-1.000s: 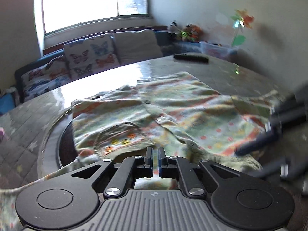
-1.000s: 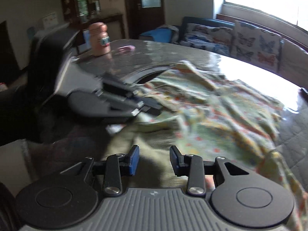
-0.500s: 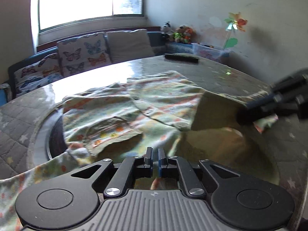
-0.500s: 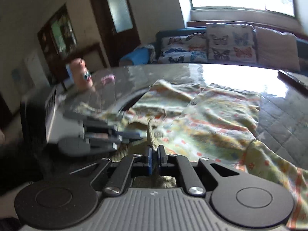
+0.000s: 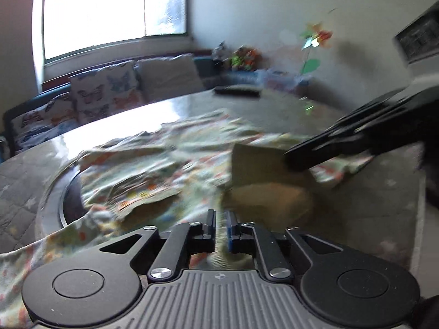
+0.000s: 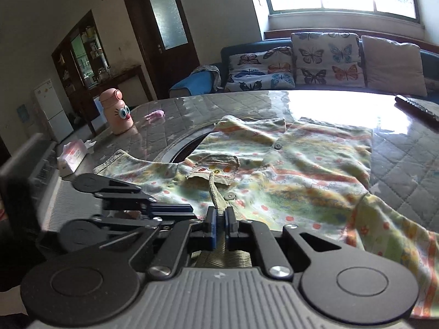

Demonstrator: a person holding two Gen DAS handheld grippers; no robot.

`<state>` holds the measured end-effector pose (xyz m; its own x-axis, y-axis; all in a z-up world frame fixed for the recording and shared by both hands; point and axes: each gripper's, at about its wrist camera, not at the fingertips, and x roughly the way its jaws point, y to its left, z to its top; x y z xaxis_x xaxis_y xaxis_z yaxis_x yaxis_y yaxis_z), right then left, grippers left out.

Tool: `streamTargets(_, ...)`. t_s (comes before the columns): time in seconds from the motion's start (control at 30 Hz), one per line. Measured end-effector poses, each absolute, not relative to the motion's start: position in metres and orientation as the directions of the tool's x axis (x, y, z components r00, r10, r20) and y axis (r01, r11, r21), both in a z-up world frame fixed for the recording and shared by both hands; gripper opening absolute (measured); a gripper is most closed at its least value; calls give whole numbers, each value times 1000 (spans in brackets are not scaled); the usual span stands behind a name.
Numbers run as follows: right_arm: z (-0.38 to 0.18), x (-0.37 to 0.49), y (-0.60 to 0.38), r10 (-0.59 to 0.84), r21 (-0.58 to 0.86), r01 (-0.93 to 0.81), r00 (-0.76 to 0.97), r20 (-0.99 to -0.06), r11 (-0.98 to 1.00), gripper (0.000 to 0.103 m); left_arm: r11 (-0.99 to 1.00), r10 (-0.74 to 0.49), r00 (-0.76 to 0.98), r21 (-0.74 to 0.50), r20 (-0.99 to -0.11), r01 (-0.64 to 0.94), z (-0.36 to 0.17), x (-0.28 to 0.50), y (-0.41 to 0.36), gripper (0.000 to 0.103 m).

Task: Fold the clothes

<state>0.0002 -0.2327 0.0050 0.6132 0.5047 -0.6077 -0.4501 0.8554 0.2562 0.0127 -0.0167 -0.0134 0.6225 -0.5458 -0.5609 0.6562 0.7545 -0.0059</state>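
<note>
Right wrist view shows the change best: a second ago my right gripper (image 6: pixel 219 226) stood spread over the near hem of the shirt (image 6: pixel 296 164); now its jaws are pressed together with a ridge of that hem pinched between the blue pads and standing up out of them. The shirt lies front-up on the quilted table (image 6: pixel 406 161) — collar toward the sofa (image 6: pixel 301 63), pocket and buttons showing — and only the near edge has come up off the cloth.

My left gripper (image 5: pixel 220 227) has been easing apart in the last half second. Its jaws now stand a narrow slit apart with the hem's fabric between them; the picture is smeared, so I cannot tell whether the pads press on it. From the left wrist camera I see the plain underside of the lifted edge hanging from my right jaws, further off to the right.

I judge the bottom-to-top fold is just starting, and if my left side is slipping, the hem will rise crooked — I would re-pinch before carrying it toward the collar.
</note>
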Motion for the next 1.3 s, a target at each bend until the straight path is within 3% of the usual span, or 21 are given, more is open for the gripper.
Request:
streamTargets(0.07,3,0,-232,507,259,-451,609,-609,854,5,707,-586,579,-8,-566,707,-12,4,-21,26)
streamTargets(0.3,-4,-2,-230,510,266,-451,595,-621,852,5,679,-538,563,72,-628,730,-26,-5,-33,29)
streamTargets(0.33,-4,-2,-230,509,265,-451,596,-622,852,5,680,-533,560,73,-634,729,-28,-4,-33,27)
streamTargets(0.4,-4,-2,-232,505,266,-445,600,-620,855,5,683,-538,557,61,-633,728,-27,-3,-31,10)
streamTargets(0.43,-3,-2,-233,503,265,-442,603,-619,857,5,687,-556,551,30,-622,726,-24,-2,-28,9)
streamTargets(0.57,-1,-3,-237,498,266,-434,615,-611,861,5,672,-659,524,-111,-540,732,-7,-1,-12,8)
streamTargets(0.83,0,-6,-227,528,266,-481,566,-633,835,9,648,-629,483,-69,-609,758,-34,0,-27,9)
streamTargets(1.07,18,-2,-229,566,263,-521,595,-571,812,11,630,-631,479,-43,-611,775,-30,-8,-23,11)
streamTargets(1.3,-22,20,-203,444,115,-523,565,-695,845,12,635,-644,517,-17,-564,772,-5,-15,-10,11)
